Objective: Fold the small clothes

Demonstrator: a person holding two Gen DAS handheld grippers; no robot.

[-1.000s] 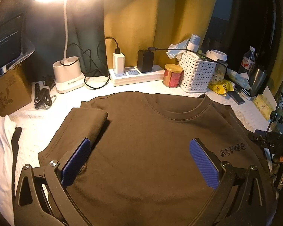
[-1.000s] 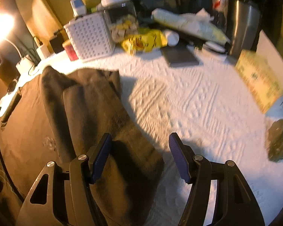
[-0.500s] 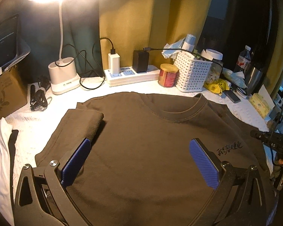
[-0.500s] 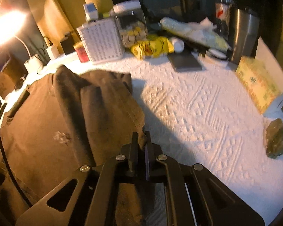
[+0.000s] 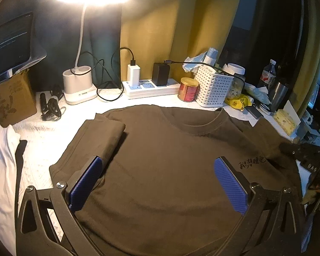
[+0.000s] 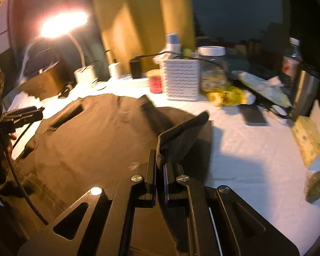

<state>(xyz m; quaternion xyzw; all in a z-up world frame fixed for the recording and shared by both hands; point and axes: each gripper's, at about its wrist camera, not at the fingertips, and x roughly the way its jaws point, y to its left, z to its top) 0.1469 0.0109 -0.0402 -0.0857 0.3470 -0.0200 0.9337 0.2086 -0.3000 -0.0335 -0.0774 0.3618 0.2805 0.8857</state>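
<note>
My left gripper (image 5: 157, 183): jaws spread wide, hovering low over the middle of the shirt; nothing sits between the blue pads (image 5: 86, 182).
My right gripper (image 6: 159, 170): jaws pressed together on a fold of brown cloth, pinching the shirt's sleeve edge, which stands up off the table in front of the fingers.
Brown T-shirt (image 5: 160, 149): lies front up on the white textured table cover (image 6: 245, 153), collar (image 5: 194, 125) toward the back, small dark lettering (image 5: 252, 162) on the chest near my right side.
Sleeve on my left side (image 5: 100, 136): folded in over the body, lying flat.
Sleeve on my right side (image 6: 185, 132): lifted and curled upward from the pinch, casting a shadow on the cover beside it.
Behind the shirt: a lit desk lamp (image 5: 80, 83), a white power strip (image 5: 151, 87) with chargers plugged in, a red tin (image 5: 188, 89) and a white slotted basket (image 5: 215, 87), all near the collar but apart from it.
Far left: a cardboard box (image 5: 10, 100) and white cloth (image 5: 2, 160) at the table edge.
</note>
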